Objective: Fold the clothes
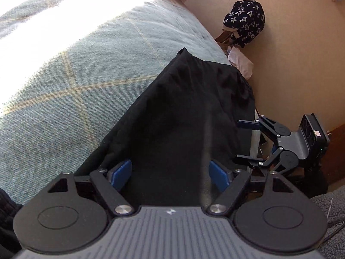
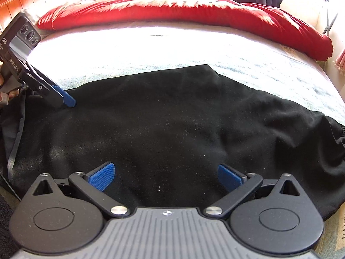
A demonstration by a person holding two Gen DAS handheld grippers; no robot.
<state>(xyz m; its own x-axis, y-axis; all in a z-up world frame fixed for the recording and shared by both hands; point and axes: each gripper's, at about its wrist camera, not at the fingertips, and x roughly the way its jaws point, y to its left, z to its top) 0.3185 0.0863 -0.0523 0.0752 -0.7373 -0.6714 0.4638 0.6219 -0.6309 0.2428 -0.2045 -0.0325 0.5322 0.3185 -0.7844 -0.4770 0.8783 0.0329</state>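
Left wrist: my left gripper (image 1: 170, 172) sits low over the black garment (image 1: 189, 112), jaws wide apart with only cloth between the blue pads (image 1: 120, 173); whether the pads touch it I cannot tell. The garment runs ahead to a peaked edge, and left of it I have open blue-green bedspread (image 1: 64, 75). To the right the bed drops off toward a tan wall (image 1: 297, 64), where my right gripper (image 1: 248, 142) hangs past the edge, jaws apart.

Right wrist: my right gripper (image 2: 166, 176) faces across the bed, jaws spread and empty above the garment (image 2: 172, 125), which lies flat and broad ahead. Beyond its far edge comes sunlit bedspread (image 2: 151, 49), then a red quilt (image 2: 194, 13). Far left, my left gripper (image 2: 66, 100) slants down, its tip at the cloth.
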